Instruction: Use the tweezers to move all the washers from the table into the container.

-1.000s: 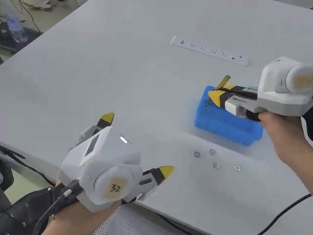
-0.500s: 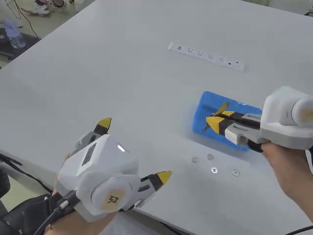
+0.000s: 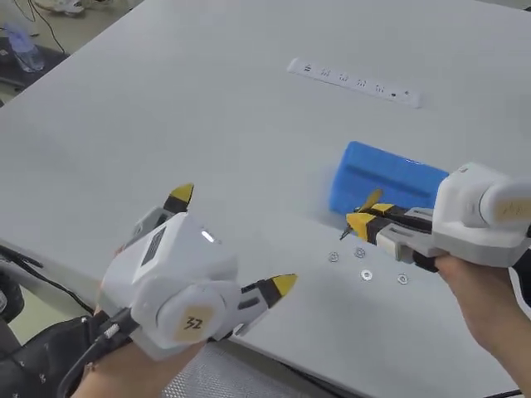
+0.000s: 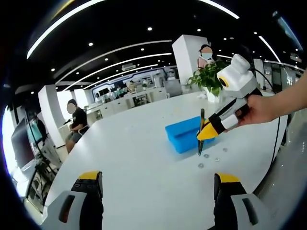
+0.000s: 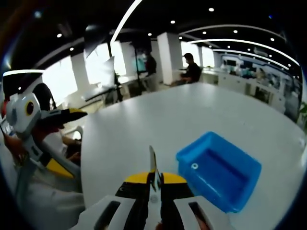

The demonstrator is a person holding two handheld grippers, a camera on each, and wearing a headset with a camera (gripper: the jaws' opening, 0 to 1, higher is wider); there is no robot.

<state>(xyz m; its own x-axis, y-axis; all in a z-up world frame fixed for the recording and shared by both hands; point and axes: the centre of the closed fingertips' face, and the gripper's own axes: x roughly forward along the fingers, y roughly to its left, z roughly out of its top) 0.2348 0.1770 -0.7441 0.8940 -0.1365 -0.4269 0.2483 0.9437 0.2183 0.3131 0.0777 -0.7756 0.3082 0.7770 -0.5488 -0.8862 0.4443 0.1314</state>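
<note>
Four washers (image 3: 366, 275) lie lower right on the worktop (image 3: 207, 108); a fifth washer (image 5: 194, 166) sits inside the one blue container (image 3: 390, 178). The right claw (image 3: 361, 217) pinches the tweezers (image 5: 151, 165); the left claw (image 3: 232, 240), marked "32", gapes empty.

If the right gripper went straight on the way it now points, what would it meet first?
Most likely the bare table, struck first by the tip of the tweezers that the right gripper holds. The line passes beside the blue container, not into it, near the washers; depth is unclear.

White power strip (image 3: 355, 83), leafy green plant (image 4: 211, 76), seated person in black (image 4: 76, 122)
</note>
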